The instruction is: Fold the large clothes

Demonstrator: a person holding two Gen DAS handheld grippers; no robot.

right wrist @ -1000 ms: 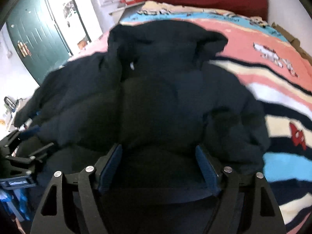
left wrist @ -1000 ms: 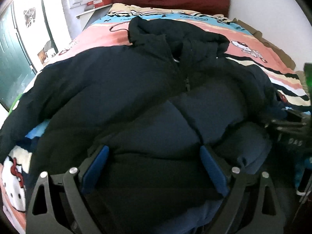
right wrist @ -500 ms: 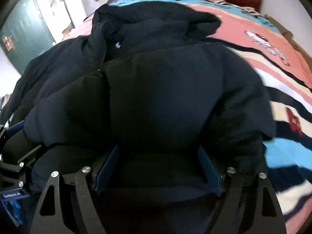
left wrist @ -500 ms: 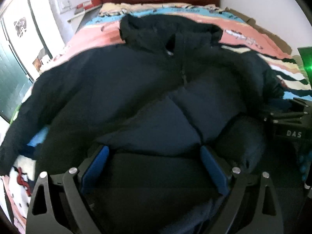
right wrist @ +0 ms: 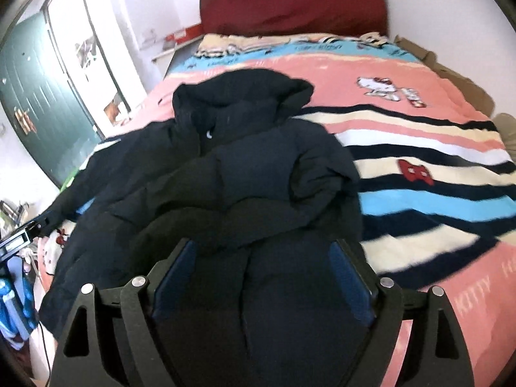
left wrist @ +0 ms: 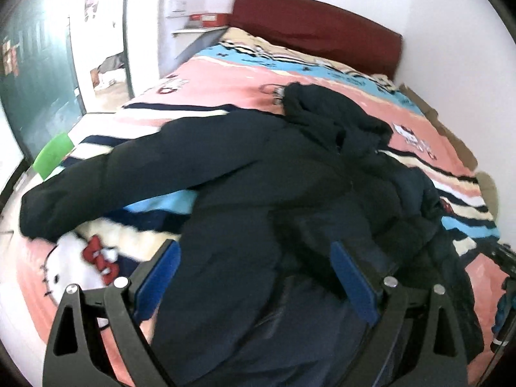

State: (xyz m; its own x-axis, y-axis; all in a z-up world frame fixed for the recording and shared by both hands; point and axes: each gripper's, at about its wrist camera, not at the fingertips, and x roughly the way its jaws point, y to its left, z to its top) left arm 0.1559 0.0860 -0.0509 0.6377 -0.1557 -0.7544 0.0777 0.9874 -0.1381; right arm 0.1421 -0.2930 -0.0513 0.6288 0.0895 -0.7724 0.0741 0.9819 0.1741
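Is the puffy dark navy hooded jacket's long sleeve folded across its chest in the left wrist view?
No, the puffy dark navy hooded jacket's sleeve stretches outward over the striped blanket.

Jacket point(right wrist: 245, 174) on bed point(right wrist: 435, 167), hood twd headboard point(right wrist: 290, 6), door point(right wrist: 42, 119) left of bed

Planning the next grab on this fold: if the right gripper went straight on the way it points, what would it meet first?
Most likely the dark puffer jacket: its bunched bulk lies directly ahead of the right gripper, whose jaws stand wide. Depth is unclear, so how soon it would touch is uncertain.
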